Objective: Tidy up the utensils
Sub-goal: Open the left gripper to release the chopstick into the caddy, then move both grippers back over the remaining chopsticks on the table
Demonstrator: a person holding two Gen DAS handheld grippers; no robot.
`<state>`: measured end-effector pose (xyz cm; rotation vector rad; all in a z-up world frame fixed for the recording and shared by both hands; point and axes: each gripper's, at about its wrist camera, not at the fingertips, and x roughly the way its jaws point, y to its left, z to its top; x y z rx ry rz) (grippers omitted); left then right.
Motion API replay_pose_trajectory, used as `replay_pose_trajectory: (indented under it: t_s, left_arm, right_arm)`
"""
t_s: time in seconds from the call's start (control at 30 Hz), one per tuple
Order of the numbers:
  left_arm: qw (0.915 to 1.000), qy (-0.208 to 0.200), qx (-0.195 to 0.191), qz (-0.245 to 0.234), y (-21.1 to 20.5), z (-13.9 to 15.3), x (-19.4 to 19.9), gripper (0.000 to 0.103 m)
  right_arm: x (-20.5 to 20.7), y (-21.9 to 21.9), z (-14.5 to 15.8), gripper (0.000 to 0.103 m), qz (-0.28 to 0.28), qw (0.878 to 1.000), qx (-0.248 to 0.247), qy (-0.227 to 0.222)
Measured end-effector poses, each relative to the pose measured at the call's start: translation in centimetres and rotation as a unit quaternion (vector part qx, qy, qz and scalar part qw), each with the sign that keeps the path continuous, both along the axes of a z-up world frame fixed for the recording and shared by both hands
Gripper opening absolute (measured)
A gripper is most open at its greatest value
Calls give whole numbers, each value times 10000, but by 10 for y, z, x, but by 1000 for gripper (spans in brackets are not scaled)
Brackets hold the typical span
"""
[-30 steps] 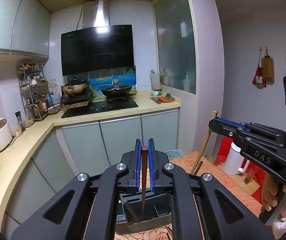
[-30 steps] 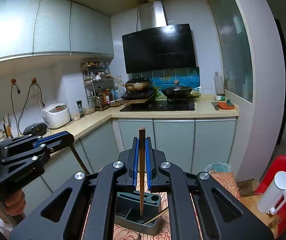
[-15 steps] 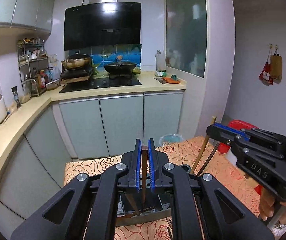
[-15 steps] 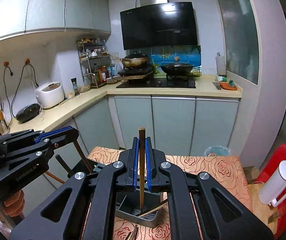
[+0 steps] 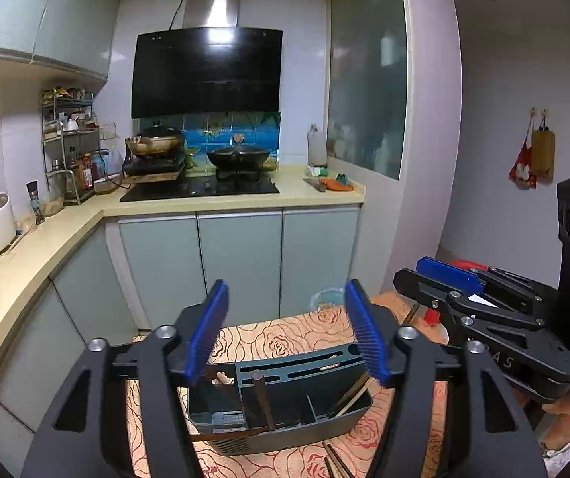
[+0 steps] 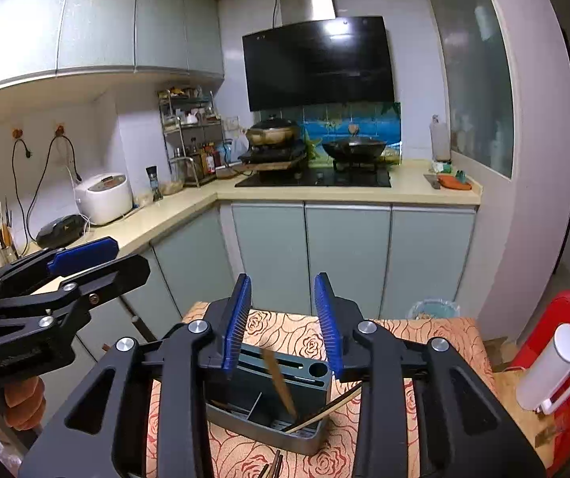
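1. The left gripper [image 5: 287, 328] has just been opening; its blue fingers [image 5: 207, 332] stand wide apart and released, with nothing pressed between them.
2. Below that gap, a dark chopstick [image 5: 263, 400] stands tilted in the grey holder [image 5: 285, 434], free of the pads.
3. The right gripper [image 6: 283, 322] has also just been opening; its fingers [image 6: 237, 322] are parted and grasp nothing.
4. Under them a brown chopstick [image 6: 281, 384] leans in the holder [image 6: 305, 438], its top toward 11 o'clock, blurred.
5. More chopsticks [image 5: 350, 396] lie slanted in the holder's compartment at 3 o'clock.
6. The holder sits on the bench [image 5: 285, 334], covered by a rose-patterned cloth; two loose chopsticks [image 5: 335, 464] lie on the cloth at 5 o'clock of the holder.
7. In the left view, the right gripper [image 5: 484, 310] shows at 3 o'clock; in the right view, the left gripper [image 6: 46, 298] shows at 9 o'clock, a hand [image 6: 24, 402] beneath it.
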<state>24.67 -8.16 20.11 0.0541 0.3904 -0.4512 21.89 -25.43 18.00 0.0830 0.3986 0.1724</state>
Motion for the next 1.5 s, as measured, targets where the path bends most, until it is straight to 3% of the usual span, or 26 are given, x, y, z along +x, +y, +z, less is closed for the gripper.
replay_pose_trajectory:
  t_s: [0.2,0.7,0.97,1.5]
  left_arm:
    - [9998,-154,-112,10,8,11,-17,77]
    - [9995,-231,-135,140,39,-6,-63,81]
    - [9997,-114,-67,223,53,-40,-92,82]
    - [9967,731,-90,342,77,-141,-146,82]
  right_arm:
    - [-17,-4,12,41,-47,9998,-8,-191]
    - [-58,-24,6,45,-137,9996,72,-240]
    - [-90,-31,-28,47,-303,9995,-45,-101]
    - [-156,-28,-131,47,-390,9966,-216,688]
